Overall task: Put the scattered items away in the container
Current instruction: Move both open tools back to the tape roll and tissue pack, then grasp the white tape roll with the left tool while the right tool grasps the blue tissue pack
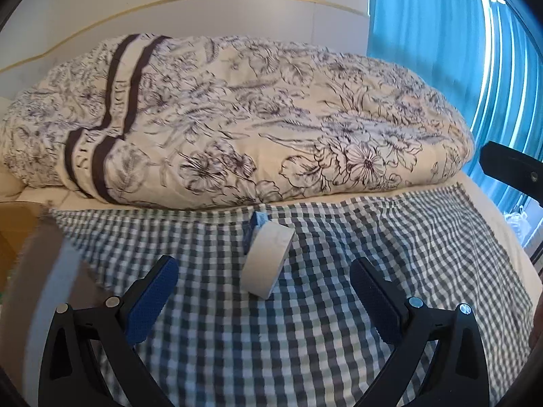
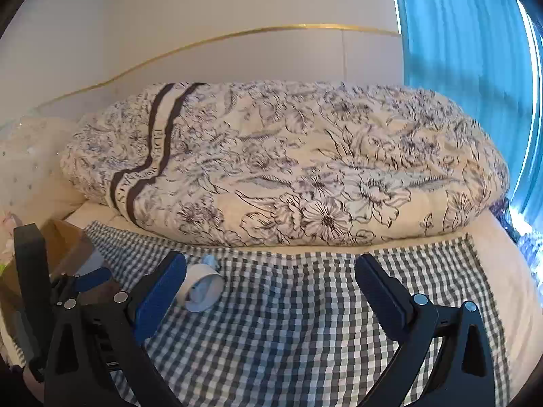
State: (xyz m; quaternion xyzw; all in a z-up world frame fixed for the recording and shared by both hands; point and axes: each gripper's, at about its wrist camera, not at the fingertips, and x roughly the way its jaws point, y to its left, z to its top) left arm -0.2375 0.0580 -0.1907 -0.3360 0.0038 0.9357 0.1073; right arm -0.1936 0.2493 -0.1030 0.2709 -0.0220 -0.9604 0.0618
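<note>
Gingham cloth [image 1: 305, 322] (floral duvet [image 1: 237, 118] behind), teal curtains [image 1: 441, 34].

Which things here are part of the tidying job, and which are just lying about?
For the job: tape roll, small blue item behind it, cardboard box.
Just lying about: flowered quilt, checked cloth, blue curtain.

Both wrist cameras sit low over the grey-and-white checked cloth [image 1: 305, 322], facing the far cream floral duvet [image 2: 288, 169], the right view further right.
</note>
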